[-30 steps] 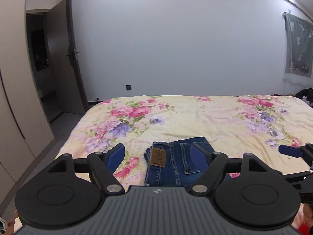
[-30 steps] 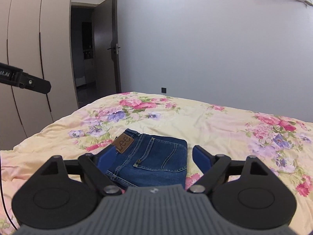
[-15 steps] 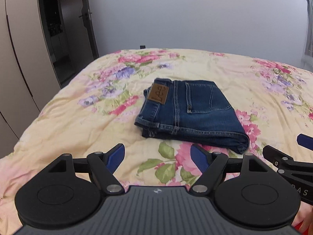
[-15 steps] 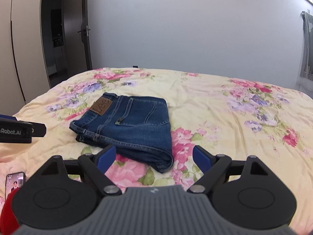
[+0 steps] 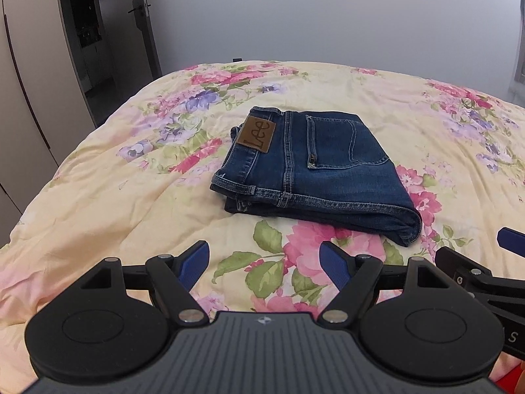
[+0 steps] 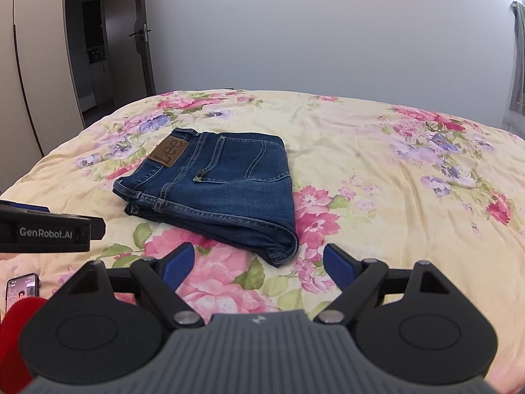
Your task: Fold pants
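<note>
A: The jeans (image 5: 311,170) sit folded in a compact stack mid-bed on the floral quilt (image 5: 98,197), patch up.

B: And the left gripper (image 5: 264,262) and right gripper (image 6: 259,262) hover near, jaws spread, empty. Looks finished; maybe only tidying left.

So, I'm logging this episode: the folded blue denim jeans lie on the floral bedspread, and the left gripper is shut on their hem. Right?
Not quite. The folded blue denim jeans do lie on the floral bedspread, but the left gripper is open and holds nothing, apart from the jeans. The left wrist view shows it.
</note>
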`<control>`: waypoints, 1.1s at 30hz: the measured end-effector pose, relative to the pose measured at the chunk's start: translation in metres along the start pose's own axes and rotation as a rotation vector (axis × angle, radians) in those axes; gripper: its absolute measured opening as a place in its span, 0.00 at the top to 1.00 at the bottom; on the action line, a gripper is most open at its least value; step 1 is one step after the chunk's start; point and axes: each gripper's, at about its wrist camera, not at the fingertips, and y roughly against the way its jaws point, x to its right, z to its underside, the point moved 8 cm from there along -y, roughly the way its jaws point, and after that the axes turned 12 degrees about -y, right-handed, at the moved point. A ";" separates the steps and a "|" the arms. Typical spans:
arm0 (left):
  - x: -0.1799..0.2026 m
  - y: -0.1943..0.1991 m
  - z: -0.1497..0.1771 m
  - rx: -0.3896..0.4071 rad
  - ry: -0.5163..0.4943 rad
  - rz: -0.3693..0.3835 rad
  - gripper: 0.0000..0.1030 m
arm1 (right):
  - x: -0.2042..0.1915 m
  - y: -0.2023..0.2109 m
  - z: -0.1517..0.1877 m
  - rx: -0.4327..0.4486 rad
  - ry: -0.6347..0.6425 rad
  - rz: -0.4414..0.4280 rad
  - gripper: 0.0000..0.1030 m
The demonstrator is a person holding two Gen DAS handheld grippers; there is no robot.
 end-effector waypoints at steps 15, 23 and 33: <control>0.000 0.007 -0.003 0.006 -0.012 -0.010 0.13 | 0.002 0.014 -0.009 0.042 -0.018 -0.015 0.21; 0.003 0.006 -0.004 0.006 -0.025 -0.010 0.13 | 0.003 0.014 -0.010 0.046 -0.025 -0.011 0.21; 0.006 0.006 -0.006 0.011 -0.034 -0.004 0.13 | 0.005 0.015 -0.012 0.052 -0.028 -0.004 0.21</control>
